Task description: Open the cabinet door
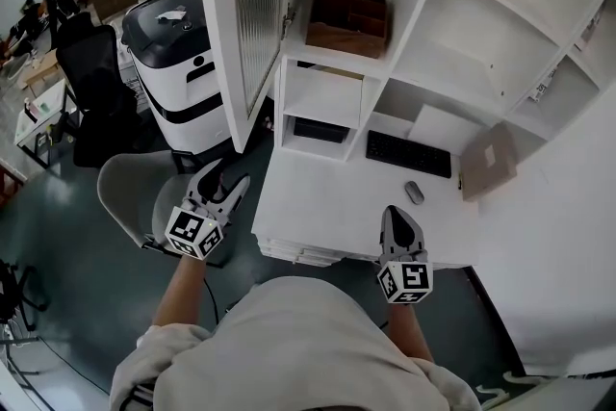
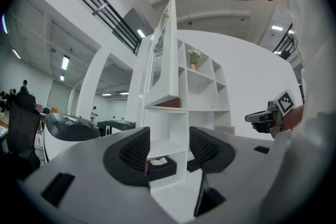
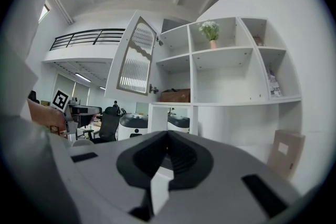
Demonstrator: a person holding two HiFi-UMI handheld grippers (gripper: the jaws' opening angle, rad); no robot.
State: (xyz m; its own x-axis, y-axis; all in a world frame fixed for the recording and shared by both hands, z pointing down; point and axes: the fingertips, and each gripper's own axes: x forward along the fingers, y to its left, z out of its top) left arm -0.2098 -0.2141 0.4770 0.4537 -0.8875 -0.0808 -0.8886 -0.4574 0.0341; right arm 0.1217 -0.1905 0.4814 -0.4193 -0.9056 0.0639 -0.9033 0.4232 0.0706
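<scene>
i am holding my left gripper [image 2: 169, 147] level, just off the desk's [image 1: 327, 207] left edge and above a grey chair [image 1: 130, 188]. its jaws are standing apart with nothing between them and are touching nothing. i am holding my right gripper [image 3: 168, 152] level at the desk's near edge, towards the right corner, and its jaws are pressing together, empty. the cabinet door [image 1: 252, 5] is standing wide open, swinging out to the left from the upper left compartment of the shelf [image 1: 452, 63]. its ribbed glass pane is showing, and neither gripper is touching it. a wooden box [image 1: 348, 19] is sitting in the compartment beside the door's hinges. a keyboard [image 1: 408, 154] is lying at the desk's back edge, with a mouse [image 1: 414, 192] just in front of it.
</scene>
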